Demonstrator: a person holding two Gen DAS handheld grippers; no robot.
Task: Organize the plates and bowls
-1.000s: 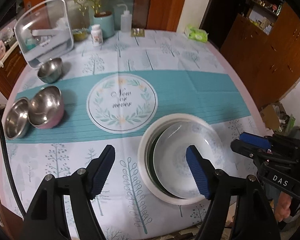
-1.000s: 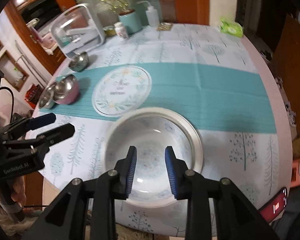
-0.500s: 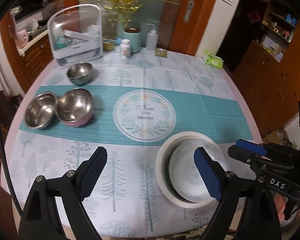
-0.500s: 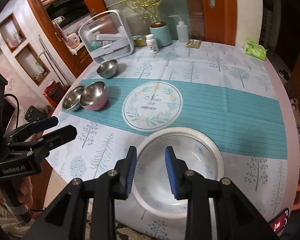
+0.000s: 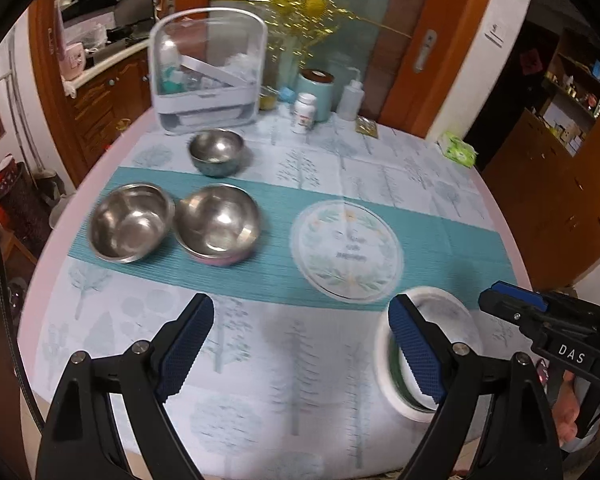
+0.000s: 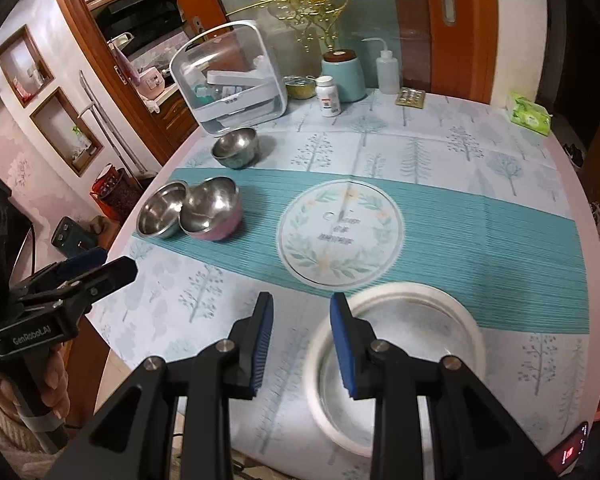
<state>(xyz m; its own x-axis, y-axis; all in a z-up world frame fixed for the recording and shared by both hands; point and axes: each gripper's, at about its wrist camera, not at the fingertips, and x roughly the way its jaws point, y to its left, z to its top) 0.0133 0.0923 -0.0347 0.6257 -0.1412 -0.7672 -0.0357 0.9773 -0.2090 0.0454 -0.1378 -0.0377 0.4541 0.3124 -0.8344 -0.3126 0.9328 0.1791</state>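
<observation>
Jaws of left gripper (image 5: 300, 348) gape wide above tablecloth (image 5: 260, 360), holding nothing

A pale tablecloth (image 6: 440, 148) printed with grey-blue trees carries a teal ribbed band; silver bowls (image 5: 130, 227), one pink-sided (image 6: 212, 212), sit left of frame; white plate (image 6: 396, 300) lower right.

- Three steel bowls: one (image 6: 236, 152) far left; two touching on the teal band, a plain one (image 6: 160, 210) and a pink-sided one (image 6: 214, 212);
- One stack of white plates (image 6: 396, 360) near right; how many it holds cannot be told;
- Two bottles far: a pill bottle (image 6: 327, 95); a squeeze bottle (image 6: 387, 67);
- One clear-lidded box (image 6: 236, 80) far left.
</observation>
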